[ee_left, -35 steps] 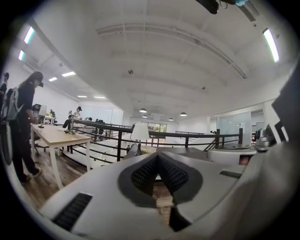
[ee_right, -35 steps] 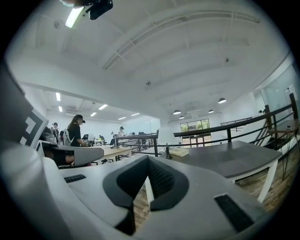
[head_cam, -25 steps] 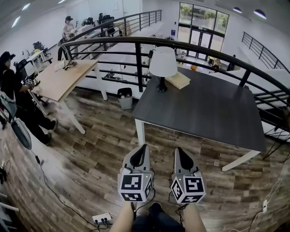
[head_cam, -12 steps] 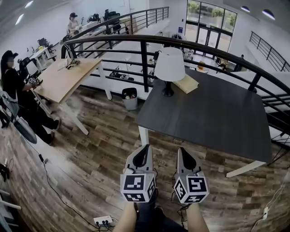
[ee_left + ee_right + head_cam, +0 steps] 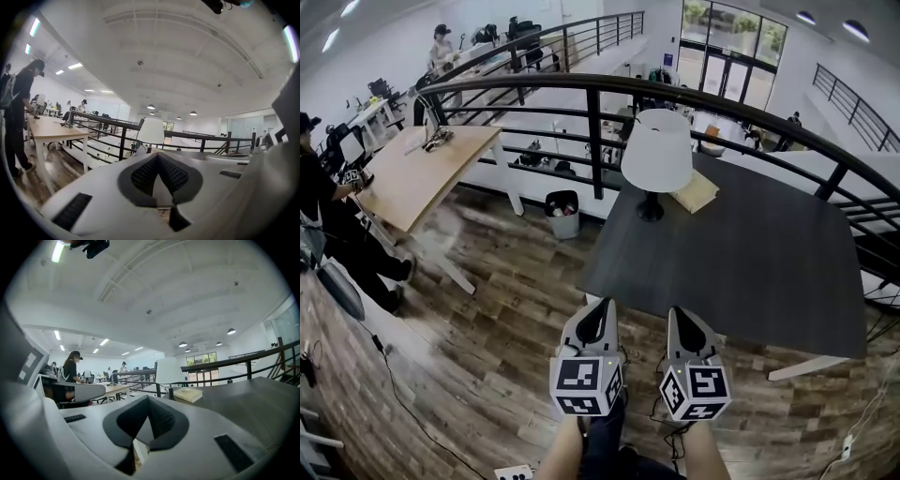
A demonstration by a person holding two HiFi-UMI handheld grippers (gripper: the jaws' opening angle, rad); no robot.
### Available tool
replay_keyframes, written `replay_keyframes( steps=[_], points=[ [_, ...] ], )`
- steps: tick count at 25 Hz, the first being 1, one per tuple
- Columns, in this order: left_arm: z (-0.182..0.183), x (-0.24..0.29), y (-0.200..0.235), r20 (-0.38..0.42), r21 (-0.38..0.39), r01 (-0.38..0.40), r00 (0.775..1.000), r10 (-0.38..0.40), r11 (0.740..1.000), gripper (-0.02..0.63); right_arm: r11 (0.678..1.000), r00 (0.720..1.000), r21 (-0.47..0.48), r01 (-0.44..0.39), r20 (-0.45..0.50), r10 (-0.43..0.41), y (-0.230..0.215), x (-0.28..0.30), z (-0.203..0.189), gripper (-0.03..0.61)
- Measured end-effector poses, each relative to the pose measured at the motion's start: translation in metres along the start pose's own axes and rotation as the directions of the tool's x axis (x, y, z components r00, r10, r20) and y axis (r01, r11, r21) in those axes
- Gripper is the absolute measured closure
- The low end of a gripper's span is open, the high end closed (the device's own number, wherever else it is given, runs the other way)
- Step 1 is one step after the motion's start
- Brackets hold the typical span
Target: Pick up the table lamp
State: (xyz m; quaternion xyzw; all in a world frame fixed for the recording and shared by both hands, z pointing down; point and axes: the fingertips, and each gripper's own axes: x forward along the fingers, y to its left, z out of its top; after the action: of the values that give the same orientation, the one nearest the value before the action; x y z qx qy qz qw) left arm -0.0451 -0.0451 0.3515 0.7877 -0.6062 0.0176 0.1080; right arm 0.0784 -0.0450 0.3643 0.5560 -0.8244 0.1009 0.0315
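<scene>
Closer now: in the head view the dark tabletop (image 5: 750, 262) and the table lamp (image 5: 656, 150) sit nearer than a moment ago, as both grippers travel toward them. The lamp stands upright by the tabletop's far left corner, with a tan book (image 5: 696, 192) just beside its base and the black railing (image 5: 595, 131) right behind. The left gripper (image 5: 598, 317) and right gripper (image 5: 680, 323) ride side by side over the wood floor, short of the near edge.

Left gripper view: the fingers (image 5: 145, 176) are clenched together with nothing between them, and the white shade sits dead ahead. They need to spread before arrival. I'd aim for the thin dark stem under the shade, not the shade itself.

Right gripper view: its fingers (image 5: 159, 420) are pressed shut and empty too, with lamp and book beyond. The book crowds the lamp's right side, so the left approach looks cleaner. The railing leaves little room to overshoot. A bin (image 5: 565, 214) stands on the floor off the left edge. The wooden desk (image 5: 417, 173) and a person (image 5: 328, 216) are well apart.
</scene>
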Motion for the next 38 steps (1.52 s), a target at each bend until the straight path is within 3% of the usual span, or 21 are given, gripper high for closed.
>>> replay_keyframes(
  steps=[13,25,38],
  points=[
    [0.024,0.107,0.047,-0.013,-0.038,0.090,0.996,-0.090,0.995,0.574,0.997,0.997,0.007,0.075,-0.030,-0.075,-0.020,0.111,0.015,0.554],
    [0.027,0.147,0.046,-0.016,-0.141,0.203,0.978,-0.208,0.969,0.574,0.994,0.993,0.002,0.111,-0.048,-0.111,-0.042,0.156,0.018,0.554],
    [0.018,0.206,0.060,-0.026,-0.297,0.203,0.975,-0.220,0.933,0.574,0.996,0.993,-0.015,0.093,-0.067,-0.094,-0.082,0.221,0.011,0.554]
  ],
)
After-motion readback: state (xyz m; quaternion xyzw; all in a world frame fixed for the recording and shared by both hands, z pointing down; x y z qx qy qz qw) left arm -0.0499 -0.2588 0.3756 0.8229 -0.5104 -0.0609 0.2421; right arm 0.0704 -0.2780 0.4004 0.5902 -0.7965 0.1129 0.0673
